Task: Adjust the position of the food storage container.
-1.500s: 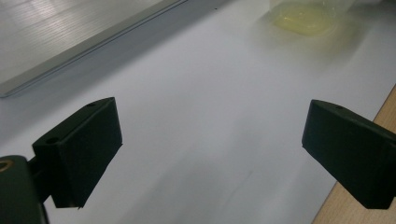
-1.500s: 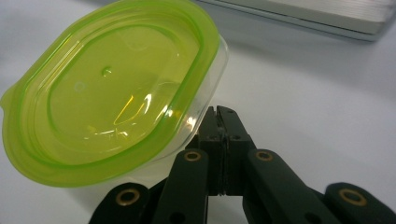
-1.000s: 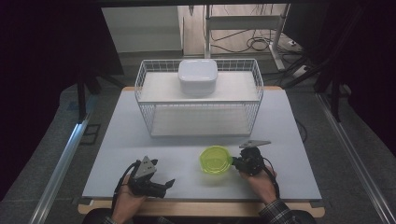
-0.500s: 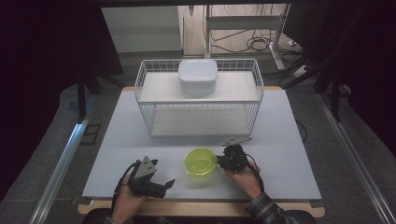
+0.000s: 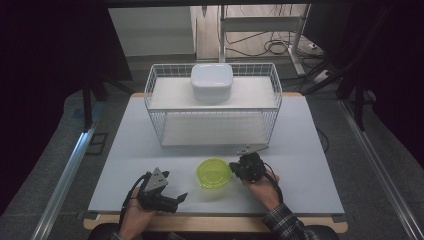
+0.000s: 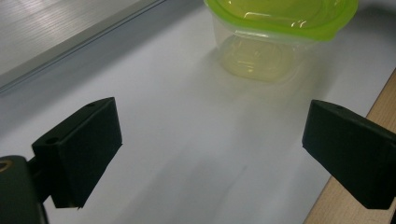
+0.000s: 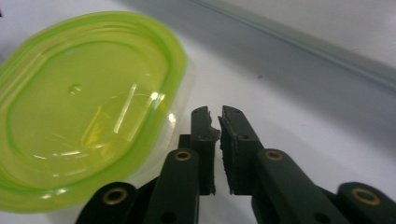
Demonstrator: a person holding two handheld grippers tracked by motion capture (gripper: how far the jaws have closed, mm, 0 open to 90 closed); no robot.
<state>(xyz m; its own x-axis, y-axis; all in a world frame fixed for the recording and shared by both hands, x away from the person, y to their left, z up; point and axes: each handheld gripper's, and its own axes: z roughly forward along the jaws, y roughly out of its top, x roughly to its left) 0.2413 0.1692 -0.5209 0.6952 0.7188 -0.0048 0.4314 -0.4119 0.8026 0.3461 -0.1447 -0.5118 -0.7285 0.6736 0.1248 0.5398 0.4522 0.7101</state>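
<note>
Moved: container (image 5: 214,173) slid left since the earlier frame, pushed by my right gripper (image 7: 215,122); its jaws have just parted slightly, nothing between them.
Place: container just in front of the wire basket (image 5: 272,107).
Left gripper (image 6: 210,144): released, wide, empty.
Handling: likely light, slippery; grasp the lid rim.

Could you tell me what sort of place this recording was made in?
Probably a lab or workshop test station, not a home: a white work table framed by metal rails, loose cables on the floor behind, and a staged white wire rack with a green-lidded container.
</note>
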